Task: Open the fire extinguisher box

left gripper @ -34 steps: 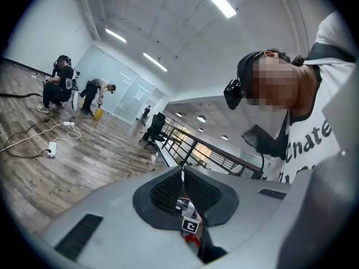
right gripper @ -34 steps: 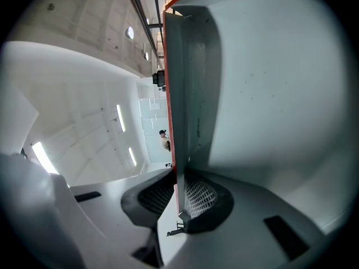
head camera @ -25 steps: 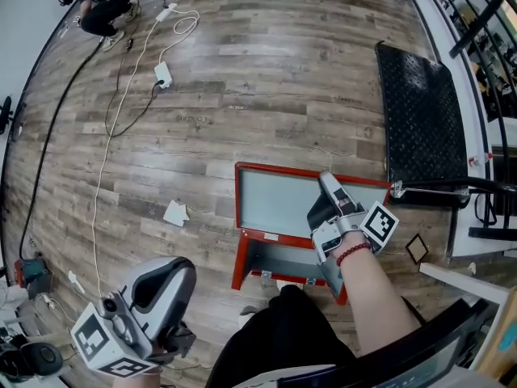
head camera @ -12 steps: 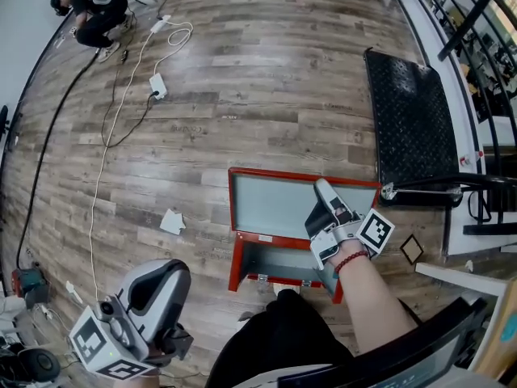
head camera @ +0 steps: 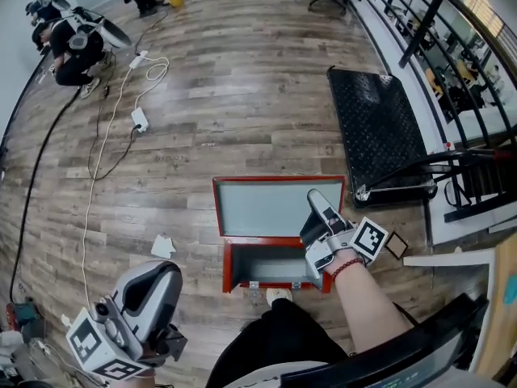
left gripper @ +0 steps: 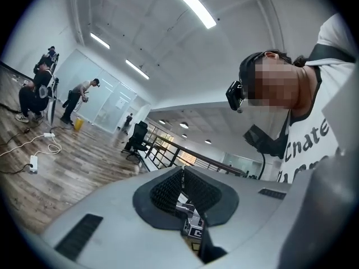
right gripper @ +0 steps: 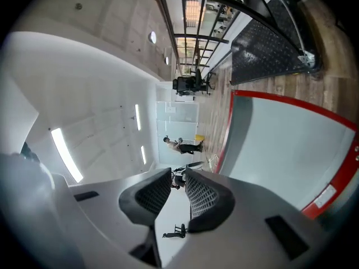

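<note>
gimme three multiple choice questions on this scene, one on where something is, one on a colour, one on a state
1. In the head view, where is the paper scrap relative to the fire extinguisher box?
A) left of it
B) inside it
C) right of it

2. What colour is the box's frame?
A) blue
B) red
C) yellow

3. How is the box's lid?
A) shut
B) taken away
C) swung open

Answers:
1 A, the scrap lies apart from the box, to its left.
2 B, red edges ring the grey panel.
3 C, the lid lies back and the box's inside shows.

Left gripper (left gripper: 183,170), jaws together.
</note>
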{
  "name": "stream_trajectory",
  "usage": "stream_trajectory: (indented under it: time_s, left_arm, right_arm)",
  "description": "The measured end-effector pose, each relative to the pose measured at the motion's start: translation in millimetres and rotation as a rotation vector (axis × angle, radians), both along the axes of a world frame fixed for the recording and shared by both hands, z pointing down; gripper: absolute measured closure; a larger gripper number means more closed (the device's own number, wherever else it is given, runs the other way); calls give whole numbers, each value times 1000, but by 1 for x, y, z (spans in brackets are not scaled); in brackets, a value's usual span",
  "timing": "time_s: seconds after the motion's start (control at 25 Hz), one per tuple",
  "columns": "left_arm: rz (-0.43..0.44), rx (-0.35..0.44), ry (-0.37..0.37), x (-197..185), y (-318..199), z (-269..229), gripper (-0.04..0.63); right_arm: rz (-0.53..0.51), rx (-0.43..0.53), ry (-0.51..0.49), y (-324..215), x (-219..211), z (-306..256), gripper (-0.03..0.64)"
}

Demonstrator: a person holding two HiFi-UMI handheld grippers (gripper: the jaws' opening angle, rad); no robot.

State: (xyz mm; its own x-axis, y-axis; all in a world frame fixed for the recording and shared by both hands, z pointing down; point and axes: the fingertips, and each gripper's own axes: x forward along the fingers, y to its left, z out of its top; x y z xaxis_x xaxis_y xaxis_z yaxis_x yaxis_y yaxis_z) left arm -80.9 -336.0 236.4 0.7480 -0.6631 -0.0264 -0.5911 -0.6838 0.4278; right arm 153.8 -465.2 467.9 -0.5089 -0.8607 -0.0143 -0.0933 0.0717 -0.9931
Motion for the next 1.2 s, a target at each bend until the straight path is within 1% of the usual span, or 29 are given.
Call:
stream_trajectory:
  time_s: [0.12,0.2,0.32,0.44,0.64,0.76,0.92,1.08,1.2]
  left_arm:
    - [24,23,-2,-5,21,-13,575]
    - [23,30,-5,-13,36,-18,575]
    - [20,31,1,-24,59,-24,575]
    - [22,51,4,-31,77,-32,575]
    - [23,114,3,-45,101,-50,575]
    - [26,141,30,-53,111,-63,575]
    - [47,164,60,-55,131,-75,575]
    - [82,179,41,-56,149,-85,575]
    - [94,174,27,-55,160,-89,575]
  right_arm:
    - [6,70,-23,17,-1,-34,580]
    - [20,110,-37,30,-5,-54,601]
    - [25,167,-22,48,-10,-83,607]
    - [8,257,7,61,-16,-121,607]
    - [-80,421,135,93,-43,-183,607]
    - [-118,506,181,111,-62,-222,607]
    - [-175,575,279,151,-89,-257,607]
    - [-214,631,422,194,-108,-276,607]
    - [-230,676,496,225,-117,-284,607]
